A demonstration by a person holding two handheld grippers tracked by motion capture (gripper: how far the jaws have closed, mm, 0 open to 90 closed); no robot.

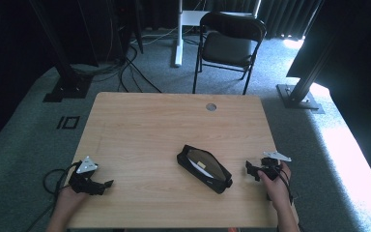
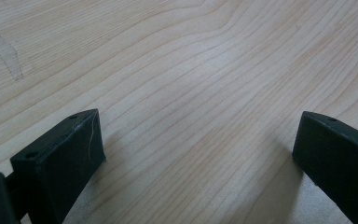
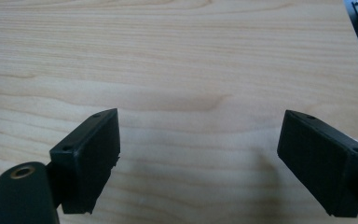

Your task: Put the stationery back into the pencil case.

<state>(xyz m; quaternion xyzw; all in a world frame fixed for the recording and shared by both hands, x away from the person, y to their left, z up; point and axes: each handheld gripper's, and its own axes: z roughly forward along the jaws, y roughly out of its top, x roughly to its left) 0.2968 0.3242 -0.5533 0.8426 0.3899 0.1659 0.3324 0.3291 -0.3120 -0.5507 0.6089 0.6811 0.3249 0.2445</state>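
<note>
A black pouch (image 1: 205, 168) with a tan mesh top and a white slip inside lies slantwise on the wooden table (image 1: 174, 125), near its front middle. My left gripper (image 1: 107, 184) rests low at the front left corner, a good way left of the pouch. Its jaws stand wide apart over bare wood, so my left gripper (image 2: 198, 140) is open and holds nothing. To the right of the pouch, near the right edge, a hand holds my right gripper (image 1: 249, 169). It points toward the pouch without touching it. My right gripper (image 3: 198, 144) is open over bare wood.
A round grommet hole (image 1: 211, 107) sits near the table's far edge. Behind the table stands a black folding chair (image 1: 229, 41) beside a white desk leg (image 1: 178, 34). Cables run across the carpet at the back left, and dark stand feet flank the table.
</note>
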